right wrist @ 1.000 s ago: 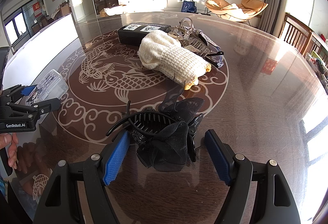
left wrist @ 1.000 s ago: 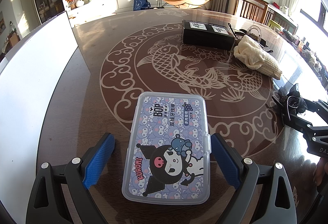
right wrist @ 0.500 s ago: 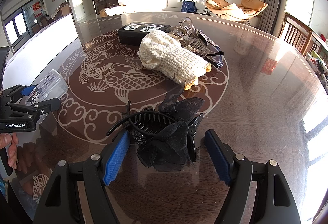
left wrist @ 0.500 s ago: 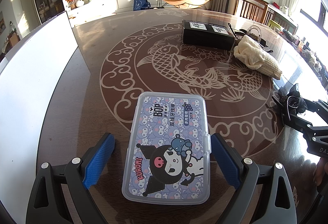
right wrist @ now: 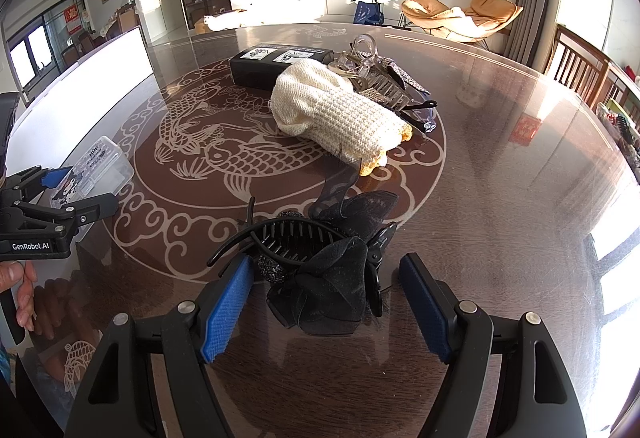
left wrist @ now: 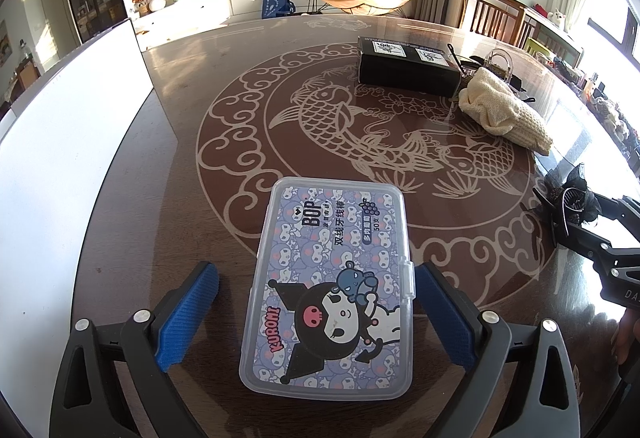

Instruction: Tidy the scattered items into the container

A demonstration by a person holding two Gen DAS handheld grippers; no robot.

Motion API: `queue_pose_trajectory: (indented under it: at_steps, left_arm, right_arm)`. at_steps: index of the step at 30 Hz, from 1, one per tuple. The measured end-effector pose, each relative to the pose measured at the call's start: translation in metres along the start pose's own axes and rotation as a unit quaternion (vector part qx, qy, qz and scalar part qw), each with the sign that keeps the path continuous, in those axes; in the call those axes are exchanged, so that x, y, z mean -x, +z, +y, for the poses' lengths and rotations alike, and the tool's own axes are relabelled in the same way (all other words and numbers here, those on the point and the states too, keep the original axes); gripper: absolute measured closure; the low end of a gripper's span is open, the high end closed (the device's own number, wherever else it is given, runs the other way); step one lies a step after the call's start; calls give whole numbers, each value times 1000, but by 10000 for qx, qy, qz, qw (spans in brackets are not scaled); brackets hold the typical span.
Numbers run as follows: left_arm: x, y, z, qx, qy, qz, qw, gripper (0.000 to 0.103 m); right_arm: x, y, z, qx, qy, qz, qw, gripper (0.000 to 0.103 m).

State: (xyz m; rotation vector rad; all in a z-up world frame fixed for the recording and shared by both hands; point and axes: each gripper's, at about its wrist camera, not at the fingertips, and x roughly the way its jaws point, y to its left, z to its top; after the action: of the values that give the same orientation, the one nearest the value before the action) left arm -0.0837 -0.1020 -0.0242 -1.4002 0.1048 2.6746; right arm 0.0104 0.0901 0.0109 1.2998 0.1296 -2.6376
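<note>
A clear plastic box with a purple cartoon lid (left wrist: 332, 278) lies shut on the brown table. My left gripper (left wrist: 316, 318) straddles it, its jaws opening, with a gap between the blue pads (left wrist: 188, 314) and the box's sides. The same box (right wrist: 96, 169) shows at the left edge of the right wrist view. A black bow hair claw (right wrist: 328, 270) lies between the pads of my right gripper (right wrist: 326, 310), which is open and not pressing on it. The claw (left wrist: 576, 193) also appears at the right of the left wrist view.
A cream knitted cloth (right wrist: 340, 117) lies mid-table, with a black oblong box (right wrist: 276, 63) behind it and clear and sparkly hair clips (right wrist: 372, 73) beside it. A hand (right wrist: 20, 290) holds the left gripper. A white panel (left wrist: 72, 109) runs along the table's left edge.
The left gripper's pads stand very slightly wider apart around the box. The box, the hair claw and the right gripper have not moved.
</note>
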Motion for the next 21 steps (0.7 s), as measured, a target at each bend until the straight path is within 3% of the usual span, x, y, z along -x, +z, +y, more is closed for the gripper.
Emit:
queue_pose_trajectory:
  at_steps: [6,8,9,10,11,13,17,21]
  left_arm:
    - [-2,1,0,-10,-36,20,10000,0]
    - [-3,2,0,-51,-55,39,10000,0]
    - [-1,3,-1,-102,-86,1,9999,10]
    - [3,3,-2,-166,-133,-54,9998,36]
    - [6,4,-3,-199,-184,-62,9996,41]
    - [10,1,-2,-124,-330,-74,9993,42]
    - [17,-10,-2,63,-369,-202,9991,42]
    - [22,-16,-4,86,-369,-215,9991,42]
  right_arm:
    - [0,0,-1,-45,67,-19,10000,27]
    - [3,-1,-9,-218,312,-99,9992,27]
    - [6,-3,-17,-397,562,-161,9975,27]
    - [9,-5,-25,-607,829,-200,9945,27]
    - [11,-6,-34,-822,1078,-209,9905,27]
    - [13,-7,-45,-1150,1386,-158,9835,27]
    - [11,0,-35,-1218,1347,102,9833,27]
    - [-1,14,0,-509,765,252,9955,27]
